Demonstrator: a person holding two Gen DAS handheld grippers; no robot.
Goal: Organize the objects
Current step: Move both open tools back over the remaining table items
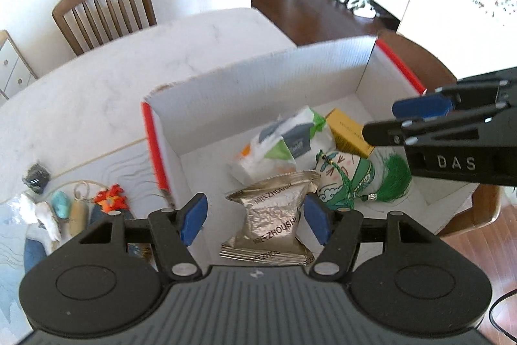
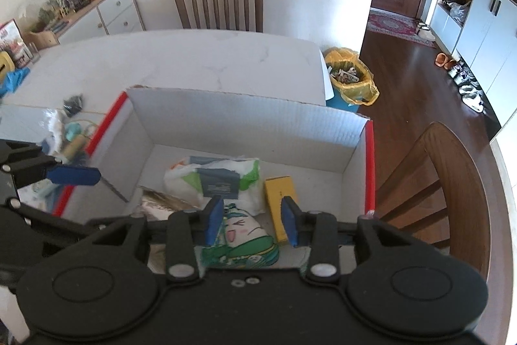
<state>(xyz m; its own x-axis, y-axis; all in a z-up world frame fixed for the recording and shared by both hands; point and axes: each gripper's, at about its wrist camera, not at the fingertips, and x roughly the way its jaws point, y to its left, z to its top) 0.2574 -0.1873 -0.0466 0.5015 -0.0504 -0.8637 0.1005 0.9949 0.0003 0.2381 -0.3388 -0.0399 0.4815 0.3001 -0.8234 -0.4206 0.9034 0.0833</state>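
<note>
White cardboard box (image 1: 258, 76), red-edged, on counter (image 1: 97, 92). Inside: silver foil packet (image 1: 274, 215) printed "MEIZHOUSHI", tissue pack (image 1: 284, 141), yellow carton (image 1: 349, 131), green cartoon pouch (image 2: 245, 241). Left gripper (image 1: 255, 217) released above packet; right gripper (image 2: 252, 220) released above pouch, marked "DAS".

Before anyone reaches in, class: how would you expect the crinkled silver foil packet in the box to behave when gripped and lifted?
The silver foil packet looks creased and pinched at its middle, so it would probably crumple rather than stay stiff. Its shiny film may slip between smooth pads. It lies flat on the box floor, so rolling seems unlikely, and it probably weighs little.
</note>
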